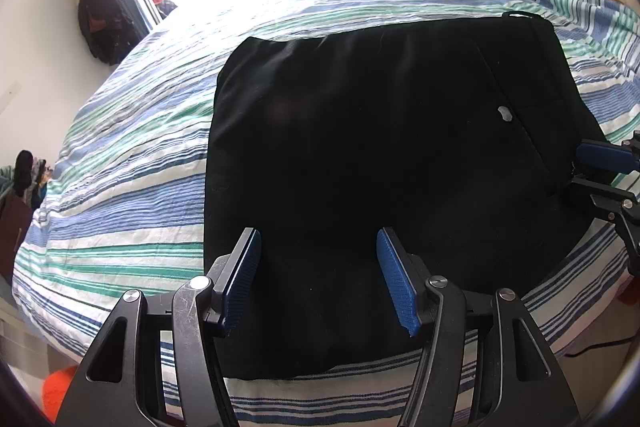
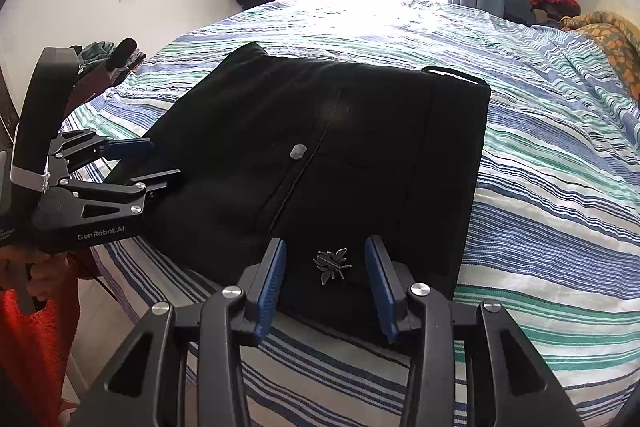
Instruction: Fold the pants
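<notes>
The folded pants [image 2: 320,167] lie flat on the bed [image 2: 560,187], near its front edge. The left claw [image 1: 319,279] hangs over their near left part, the right claw [image 2: 325,287] over their near right corner. A crumpled blanket [image 2: 608,43] lies at the bed's far right.

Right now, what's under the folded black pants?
The folded black pants lie flat on the blue, green and white striped bedsheet, which shows all around them. Whatever sits directly beneath the fabric is covered.

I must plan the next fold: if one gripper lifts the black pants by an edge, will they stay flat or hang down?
The black pants probably hang limp: they follow the striped bedsheet softly. The stacked layers may slide apart.
</notes>
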A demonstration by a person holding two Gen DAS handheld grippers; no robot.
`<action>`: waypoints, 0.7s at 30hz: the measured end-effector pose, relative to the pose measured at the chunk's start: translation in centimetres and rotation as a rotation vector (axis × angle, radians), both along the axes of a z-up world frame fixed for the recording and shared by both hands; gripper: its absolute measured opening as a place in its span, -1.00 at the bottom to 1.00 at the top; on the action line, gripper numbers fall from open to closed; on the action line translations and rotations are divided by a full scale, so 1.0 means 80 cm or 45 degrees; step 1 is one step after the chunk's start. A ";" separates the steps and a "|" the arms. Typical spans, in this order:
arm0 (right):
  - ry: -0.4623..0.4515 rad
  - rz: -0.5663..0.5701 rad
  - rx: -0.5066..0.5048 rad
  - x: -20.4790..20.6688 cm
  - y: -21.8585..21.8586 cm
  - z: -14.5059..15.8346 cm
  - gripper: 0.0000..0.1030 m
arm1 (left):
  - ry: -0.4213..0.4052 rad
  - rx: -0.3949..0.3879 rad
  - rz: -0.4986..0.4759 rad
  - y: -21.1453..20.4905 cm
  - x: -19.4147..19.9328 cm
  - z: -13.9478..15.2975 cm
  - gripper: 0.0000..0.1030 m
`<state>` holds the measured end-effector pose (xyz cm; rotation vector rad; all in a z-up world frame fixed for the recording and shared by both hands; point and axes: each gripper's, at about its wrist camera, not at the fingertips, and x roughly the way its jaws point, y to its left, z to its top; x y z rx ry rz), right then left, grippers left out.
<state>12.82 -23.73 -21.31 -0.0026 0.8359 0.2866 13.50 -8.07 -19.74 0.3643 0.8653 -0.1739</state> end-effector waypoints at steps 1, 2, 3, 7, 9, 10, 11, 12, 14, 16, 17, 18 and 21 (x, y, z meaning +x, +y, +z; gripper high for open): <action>0.000 -0.001 0.000 0.000 0.000 0.000 -0.18 | 0.000 0.002 0.000 -0.001 0.000 0.000 0.21; 0.000 -0.001 0.000 0.000 0.000 0.000 -0.18 | 0.001 0.004 0.000 -0.001 -0.001 0.000 0.21; 0.000 -0.002 0.000 0.000 0.000 0.000 -0.18 | 0.001 0.004 -0.001 -0.001 -0.001 0.000 0.21; -0.001 -0.003 -0.003 0.000 0.001 0.000 -0.18 | -0.004 0.005 -0.001 -0.001 -0.001 0.000 0.21; 0.000 -0.002 -0.002 0.000 0.001 -0.001 -0.18 | -0.008 0.005 -0.001 -0.001 -0.001 0.000 0.21; 0.000 -0.002 -0.001 0.000 0.001 -0.001 -0.18 | -0.010 0.005 -0.001 -0.001 -0.002 0.000 0.21; 0.000 -0.001 -0.001 0.000 0.001 -0.001 -0.18 | -0.011 0.005 -0.001 -0.001 -0.002 -0.001 0.21; -0.001 -0.001 -0.001 0.000 0.001 -0.001 -0.18 | -0.012 0.004 -0.001 -0.001 -0.002 -0.001 0.21; -0.002 -0.001 -0.003 0.000 0.000 -0.001 -0.18 | -0.015 0.003 0.000 -0.001 -0.003 -0.001 0.21; -0.004 -0.002 -0.004 0.000 0.000 0.000 -0.18 | -0.019 0.004 0.000 -0.001 -0.004 -0.001 0.21; -0.004 -0.002 -0.004 0.000 0.000 0.000 -0.17 | -0.021 0.004 -0.001 -0.001 -0.004 -0.001 0.21; -0.004 -0.002 -0.004 0.000 0.000 0.000 -0.17 | -0.022 0.005 -0.001 -0.001 -0.004 -0.001 0.21; -0.004 -0.001 -0.004 0.000 0.000 0.000 -0.17 | -0.025 0.006 0.001 -0.002 -0.004 -0.001 0.21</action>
